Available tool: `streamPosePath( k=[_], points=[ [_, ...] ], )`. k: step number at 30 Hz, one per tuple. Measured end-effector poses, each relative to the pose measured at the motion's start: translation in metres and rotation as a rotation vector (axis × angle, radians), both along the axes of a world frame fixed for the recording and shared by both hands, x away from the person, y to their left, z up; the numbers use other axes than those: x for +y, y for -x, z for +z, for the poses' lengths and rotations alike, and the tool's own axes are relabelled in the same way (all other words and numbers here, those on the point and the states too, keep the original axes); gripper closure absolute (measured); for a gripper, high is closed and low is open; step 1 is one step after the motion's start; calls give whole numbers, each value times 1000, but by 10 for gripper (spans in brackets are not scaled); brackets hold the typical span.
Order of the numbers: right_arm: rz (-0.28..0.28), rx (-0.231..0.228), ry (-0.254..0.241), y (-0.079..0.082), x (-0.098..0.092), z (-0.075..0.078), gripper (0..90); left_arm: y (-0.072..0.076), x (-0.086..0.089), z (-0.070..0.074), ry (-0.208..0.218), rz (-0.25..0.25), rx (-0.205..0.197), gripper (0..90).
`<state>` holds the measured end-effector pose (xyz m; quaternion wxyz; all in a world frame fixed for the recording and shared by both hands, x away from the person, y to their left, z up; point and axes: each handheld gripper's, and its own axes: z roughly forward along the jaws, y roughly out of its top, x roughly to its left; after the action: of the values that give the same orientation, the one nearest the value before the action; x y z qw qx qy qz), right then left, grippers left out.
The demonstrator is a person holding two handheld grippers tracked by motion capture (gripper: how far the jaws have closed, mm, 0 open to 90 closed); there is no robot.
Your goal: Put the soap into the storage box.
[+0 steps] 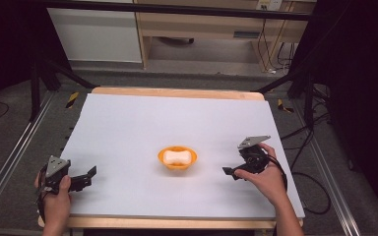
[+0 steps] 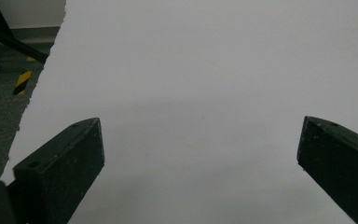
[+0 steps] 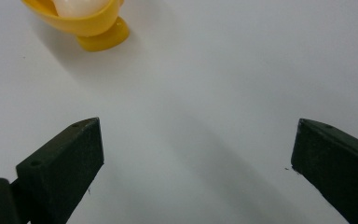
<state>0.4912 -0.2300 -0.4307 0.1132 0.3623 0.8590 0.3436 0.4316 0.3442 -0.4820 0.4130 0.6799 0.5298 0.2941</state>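
The right gripper [image 1: 232,171] hovers low over the white table [image 1: 128,128], its jaws spread wide apart with nothing between them. In the right gripper view [image 3: 198,149], an orange bowl [image 3: 86,23] sits ahead of the jaws and off toward the left jaw, well apart from both tips — it stands on a small round foot, and a pale white object [image 3: 81,5] lies inside it. From the high view the bowl [image 1: 177,158] rests near the table's middle, between the two grippers, with the white object [image 1: 176,157] lying in its hollow.

The left gripper [image 1: 87,176] is held near the table's left edge, its jaws also wide apart and empty — in the left gripper view [image 2: 200,144] bare white surface lies between and ahead of them, with the table's edge and grey floor [image 2: 0,107] beyond the left jaw.
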Motion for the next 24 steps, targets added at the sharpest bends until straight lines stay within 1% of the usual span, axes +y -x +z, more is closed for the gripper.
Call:
streamPosePath(
  k=[1,5,6,7,12,15,16,17,19,23,24],
  points=[
    [1,-8,0,0,-1,-1,29,0,0,0,3,-1,1,1],
    [-8,-7,-5,3,-7,-4,29,0,0,0,2,2,-2,1],
    [-10,-2,1,4,-8,-4,28,0,0,0,2,2,-3,1],
    [-13,-8,3,4,-10,-4,28,0,0,0,2,1,-2,1],
    [-34,-17,-12,8,-18,-6,29,1,0,0,1,-4,-6,1],
    [-40,-19,-7,10,-24,-10,29,0,0,0,5,-3,-5,0],
    [-45,-12,-12,11,-26,-11,29,0,0,0,2,-5,-5,0],
    [-48,-16,-3,12,-29,-13,29,1,0,0,2,-4,-6,0],
    [-62,-11,-17,15,-33,-16,29,1,0,0,3,-4,-6,0],
    [-79,-10,-25,18,-41,-21,29,0,0,0,1,-5,-3,0],
    [-77,-17,-25,19,-44,-22,29,0,0,0,0,-5,-3,0]
  ],
)
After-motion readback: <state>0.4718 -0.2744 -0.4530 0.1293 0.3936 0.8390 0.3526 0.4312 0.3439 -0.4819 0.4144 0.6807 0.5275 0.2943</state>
